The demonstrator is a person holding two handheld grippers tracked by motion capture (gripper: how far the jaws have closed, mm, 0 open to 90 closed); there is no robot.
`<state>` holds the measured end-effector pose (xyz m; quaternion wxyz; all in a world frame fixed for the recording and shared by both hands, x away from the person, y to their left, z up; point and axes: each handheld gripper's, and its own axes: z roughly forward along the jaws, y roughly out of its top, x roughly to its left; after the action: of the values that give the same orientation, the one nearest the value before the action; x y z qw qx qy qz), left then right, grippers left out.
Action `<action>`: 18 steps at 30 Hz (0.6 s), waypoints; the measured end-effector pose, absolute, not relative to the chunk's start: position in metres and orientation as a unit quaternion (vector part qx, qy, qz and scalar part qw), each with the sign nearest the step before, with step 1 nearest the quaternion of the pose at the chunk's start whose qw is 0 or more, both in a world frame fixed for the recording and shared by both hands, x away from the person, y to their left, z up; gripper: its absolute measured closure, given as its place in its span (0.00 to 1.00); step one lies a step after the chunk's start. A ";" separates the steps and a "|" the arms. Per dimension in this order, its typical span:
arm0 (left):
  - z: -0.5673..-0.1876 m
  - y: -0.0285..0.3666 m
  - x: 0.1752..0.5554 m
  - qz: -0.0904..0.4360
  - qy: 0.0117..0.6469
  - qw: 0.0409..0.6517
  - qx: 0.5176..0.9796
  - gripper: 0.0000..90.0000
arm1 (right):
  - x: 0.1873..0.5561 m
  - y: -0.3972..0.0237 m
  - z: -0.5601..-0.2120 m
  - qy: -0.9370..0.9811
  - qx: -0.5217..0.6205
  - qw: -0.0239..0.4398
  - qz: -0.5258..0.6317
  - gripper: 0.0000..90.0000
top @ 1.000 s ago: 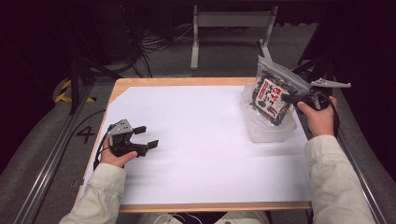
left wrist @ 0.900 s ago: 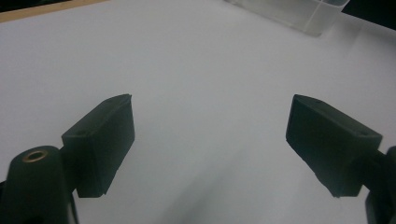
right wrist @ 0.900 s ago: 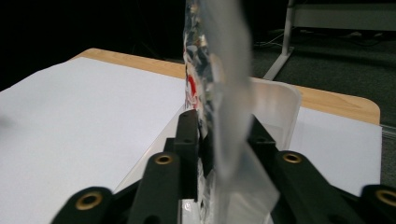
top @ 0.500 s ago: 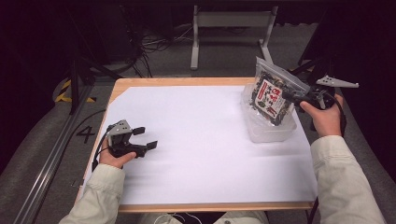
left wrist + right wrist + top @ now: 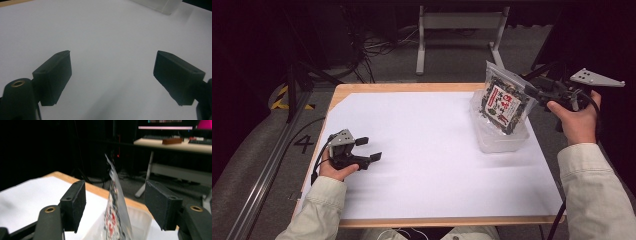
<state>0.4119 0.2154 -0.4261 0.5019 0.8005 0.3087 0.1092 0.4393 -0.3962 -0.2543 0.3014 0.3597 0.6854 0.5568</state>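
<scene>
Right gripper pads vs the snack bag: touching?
Apart. In the right gripper view the right gripper has just been opening; the snack bag stands between the pads with a gap on each side.

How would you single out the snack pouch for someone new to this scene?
Start at the wooden table with its white sheet and go to its far right corner, where a clear plastic tub sits. The clear pouch of dark snack stands tilted in that tub; its red-and-white label is the one splash of print there.
</scene>
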 end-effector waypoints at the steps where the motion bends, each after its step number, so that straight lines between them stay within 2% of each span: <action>1: -0.426 0.215 0.411 0.110 0.309 0.501 0.801 0.18 | 0.437 -0.395 -0.252 0.685 0.356 0.302 0.560 0.38; 8: -0.430 0.218 0.402 0.116 0.308 0.510 0.794 0.19 | 0.416 -0.371 -0.235 0.698 0.307 0.296 0.575 0.37; 18: -0.425 0.217 0.389 0.094 0.292 0.513 0.802 0.18 | 0.392 -0.335 -0.240 0.720 0.267 0.268 0.581 0.34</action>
<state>0.3894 0.2173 -0.4252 0.5128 0.8017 0.2923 0.0944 0.3921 -0.3353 -0.2396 0.2684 0.2667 0.7203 0.5814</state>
